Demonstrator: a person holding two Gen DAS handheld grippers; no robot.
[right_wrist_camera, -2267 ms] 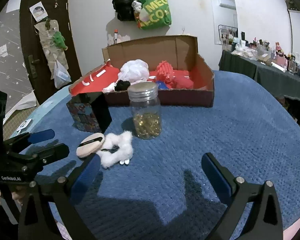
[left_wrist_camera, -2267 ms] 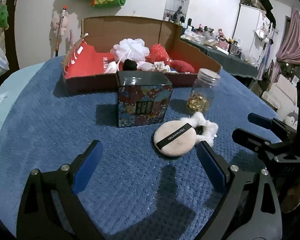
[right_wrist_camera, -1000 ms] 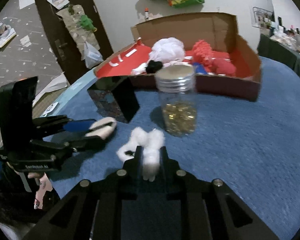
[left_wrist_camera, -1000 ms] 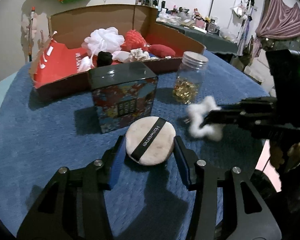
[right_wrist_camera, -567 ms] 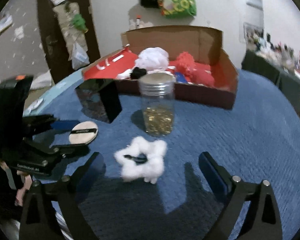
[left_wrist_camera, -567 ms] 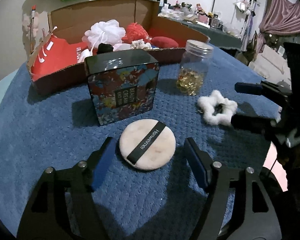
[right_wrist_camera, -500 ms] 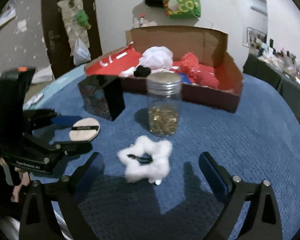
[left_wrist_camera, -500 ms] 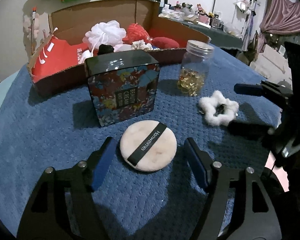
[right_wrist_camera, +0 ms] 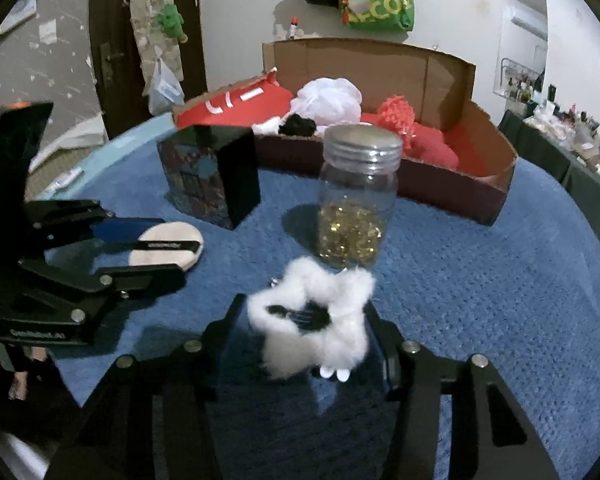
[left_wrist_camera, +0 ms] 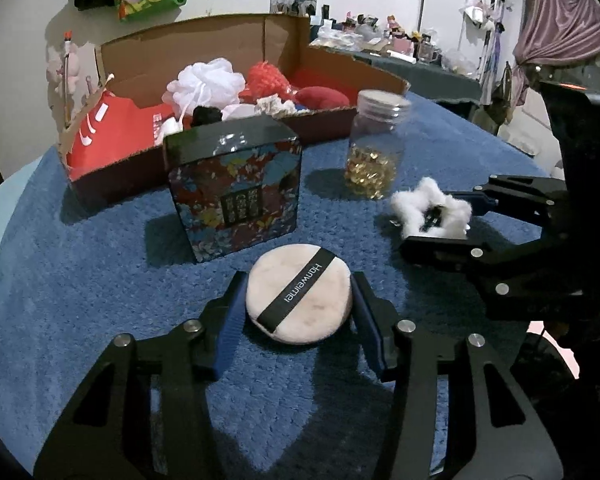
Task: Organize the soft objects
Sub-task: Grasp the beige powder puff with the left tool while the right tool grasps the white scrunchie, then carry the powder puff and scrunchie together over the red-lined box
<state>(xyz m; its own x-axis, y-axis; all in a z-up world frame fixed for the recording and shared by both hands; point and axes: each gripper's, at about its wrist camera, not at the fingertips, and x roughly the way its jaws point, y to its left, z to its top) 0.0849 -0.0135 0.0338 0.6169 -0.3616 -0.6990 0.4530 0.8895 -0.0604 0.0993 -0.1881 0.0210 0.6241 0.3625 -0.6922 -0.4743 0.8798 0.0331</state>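
Left hand-held gripper (left_wrist_camera: 298, 300) clenched on powder puff (left_wrist_camera: 299, 293), right hand-held gripper (right_wrist_camera: 306, 330) grasping fluffy scrunchie (right_wrist_camera: 312, 322); squeeze lightly, lift straight, clear jar (right_wrist_camera: 358, 196) en route to cardboard box (right_wrist_camera: 480, 168).

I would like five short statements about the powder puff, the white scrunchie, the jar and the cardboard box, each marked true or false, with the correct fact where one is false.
1. The left gripper has its fingers on both sides of the powder puff. True.
2. The white scrunchie lies inside the cardboard box. False: it is between the fingers of the right gripper, in front of the jar.
3. The jar is lying on its side. False: it stands upright, lid on.
4. The jar holds small golden pieces. True.
5. The patterned box stands behind the cardboard box. False: it stands in front of it, on the blue cloth.
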